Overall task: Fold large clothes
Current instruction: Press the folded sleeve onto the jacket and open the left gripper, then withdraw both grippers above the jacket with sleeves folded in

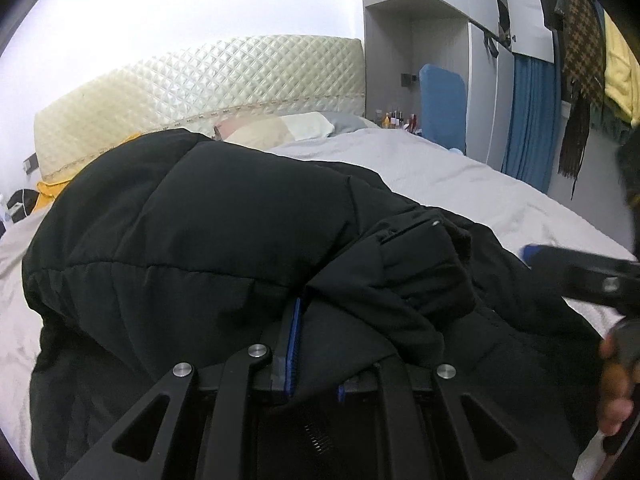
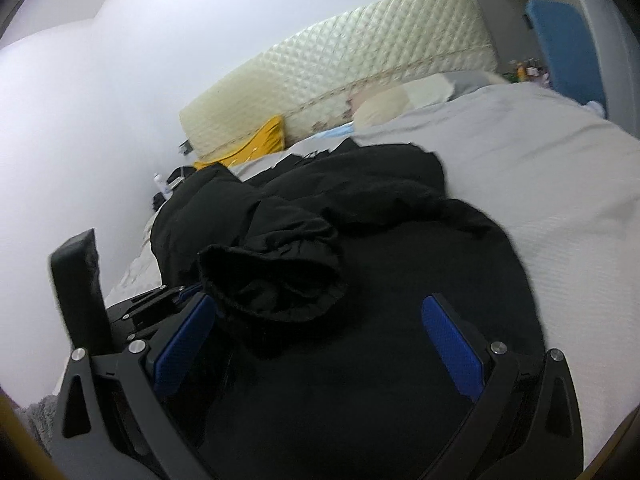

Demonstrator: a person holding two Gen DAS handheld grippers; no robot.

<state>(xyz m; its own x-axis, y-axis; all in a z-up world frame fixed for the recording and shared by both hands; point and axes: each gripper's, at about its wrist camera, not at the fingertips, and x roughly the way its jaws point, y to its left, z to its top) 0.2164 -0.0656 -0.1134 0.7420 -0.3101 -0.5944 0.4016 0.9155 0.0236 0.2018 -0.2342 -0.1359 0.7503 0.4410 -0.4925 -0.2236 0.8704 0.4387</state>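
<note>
Jacket, black & puffy, sprawls across the bed, covering most of the near half of the grey sheet. In the left wrist view we see our left claw pressed together on a fold of the jacket: cloth is bunched between the blue pads, w/ a thick roll of fabric spilling over the right finger. A cuffed sleeve lies just right of that grip, on top of the jacket body.

Our right claw is spread wide in the right wrist view, blue pads well apart, hovering over the jacket. Whether the fingertips touch the cloth we can't tell. The sleeve opening sits between the fingers, nearer the left one. The left tool's body shows at the near left of that view; from the left wrist cam the right claw pokes in at the right edge, w/ a hand behind it.

Far side: quilted cream headboard, pillows against it, a yellow item at the far left by the headboard. Far right: blue curtain, a blue padded board, small bottles on a surface by the bed, scarves and clothes hanging.
</note>
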